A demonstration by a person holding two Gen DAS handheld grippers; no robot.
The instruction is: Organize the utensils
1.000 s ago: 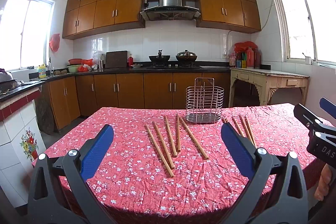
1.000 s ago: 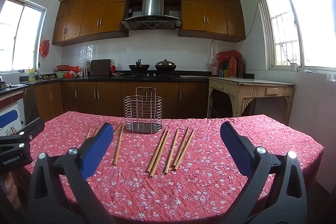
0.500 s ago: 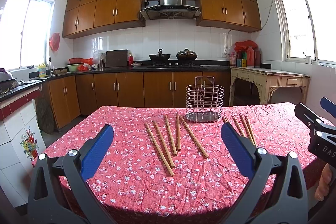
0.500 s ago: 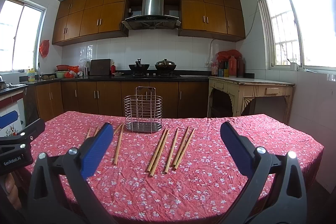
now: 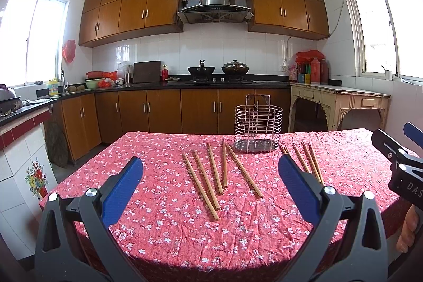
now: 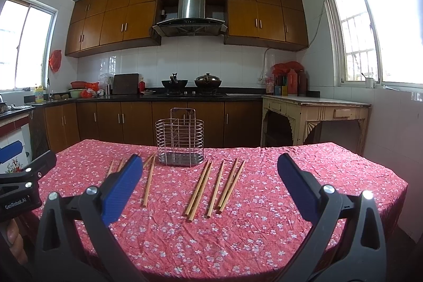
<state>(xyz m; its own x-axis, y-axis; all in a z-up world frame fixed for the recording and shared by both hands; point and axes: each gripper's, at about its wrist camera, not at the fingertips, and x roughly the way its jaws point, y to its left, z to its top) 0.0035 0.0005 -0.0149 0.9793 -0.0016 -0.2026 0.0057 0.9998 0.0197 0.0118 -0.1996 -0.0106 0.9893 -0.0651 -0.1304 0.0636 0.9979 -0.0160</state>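
A home kitchen is showing here. Brown wooden cabinets (image 5: 148,9) are lining the wall above and below a dark counter (image 5: 158,86), with a steel hood (image 5: 214,7) hanging over a stove where a wok (image 5: 201,69) and a lidded pot (image 5: 235,68) are sitting. White tiles (image 5: 224,49) are covering the wall. Bowls (image 5: 93,82), a cutting board (image 5: 146,71) and bottles (image 5: 314,69) are standing along the counter. In front, the worktop (image 5: 164,202) is wearing a red floral cloth, carrying chopsticks (image 5: 208,173) and a wire rack (image 5: 257,123). Daylight is coming through windows (image 6: 354,36) on both sides.
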